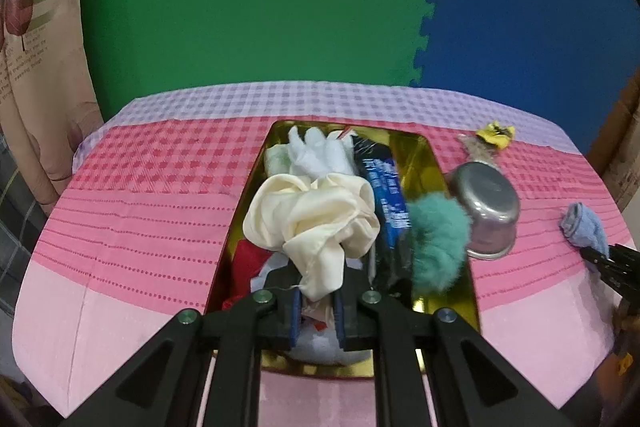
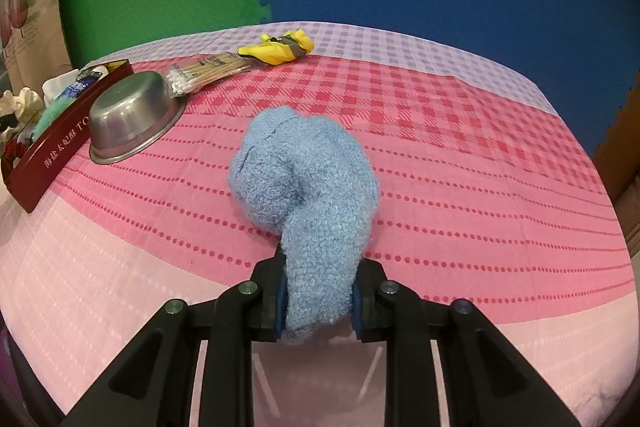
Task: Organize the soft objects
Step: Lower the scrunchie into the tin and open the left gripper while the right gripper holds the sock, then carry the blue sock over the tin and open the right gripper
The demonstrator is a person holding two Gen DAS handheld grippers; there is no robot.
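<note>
While a pink checked cloth (image 1: 132, 211) covers the bench, a gold-lined box (image 1: 416, 163) sits on it. Above the box, the left claw (image 1: 318, 301) pinches a cream cloth (image 1: 312, 215). Right of the box, the right claw (image 2: 318, 303) grips a blue towel (image 2: 308, 183).

The tin (image 2: 56, 155) sits packed with soft things along the table's left side, a steel bowl (image 2: 132, 117) touching its wall, cotton swabs (image 2: 208, 73) and a yellow item (image 2: 280, 47) toward the far edge; the tablecloth (image 2: 460, 147) lies open rightward
</note>
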